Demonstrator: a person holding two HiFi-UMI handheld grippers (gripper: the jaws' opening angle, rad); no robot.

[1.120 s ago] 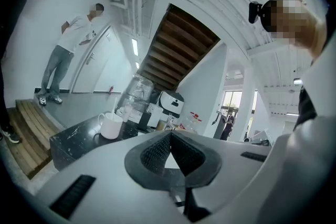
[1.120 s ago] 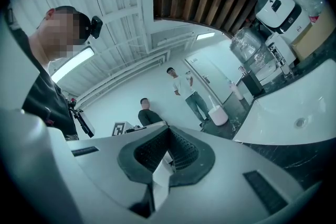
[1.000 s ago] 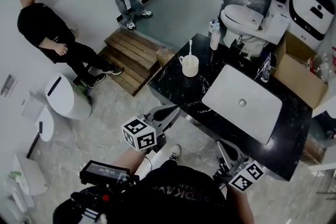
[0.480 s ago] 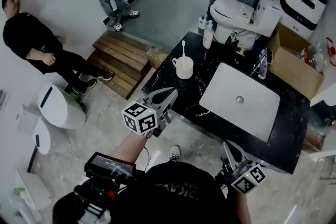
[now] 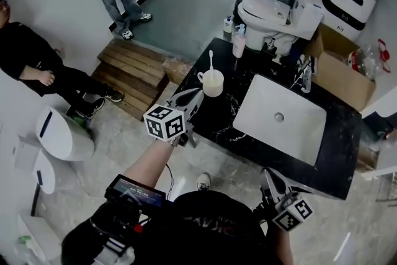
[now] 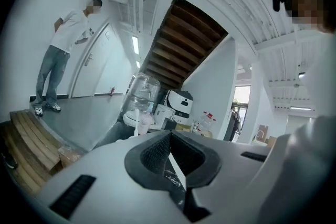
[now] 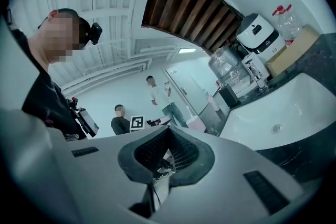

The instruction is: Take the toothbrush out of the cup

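A white cup point(image 5: 212, 83) stands on the near left corner of the black counter point(image 5: 218, 120), with a white toothbrush point(image 5: 211, 61) upright in it. My left gripper point(image 5: 196, 92) points at the cup from just short of the counter's edge, jaws shut and empty. In the left gripper view the toothbrush's head point(image 6: 137, 122) shows above my shut left gripper point(image 6: 170, 152); the cup is hidden. My right gripper point(image 5: 267, 172) hangs low by my body, shut and empty. From the right gripper point(image 7: 165, 153) I see the cup point(image 7: 196, 124) and toothbrush point(image 7: 188, 111) far off.
A white sink basin point(image 5: 279, 118) fills the counter's middle, with a faucet point(image 5: 305, 74) behind it and a pink bottle point(image 5: 238, 46) at the far corner. A toilet point(image 5: 267, 12), a cardboard box point(image 5: 340, 74) and wooden steps point(image 5: 133, 68) surround the counter. Two persons are at the left.
The left gripper has moved forward and up to the counter's edge, closer to the cup. The right gripper has stayed low. The head view has shifted toward the counter.
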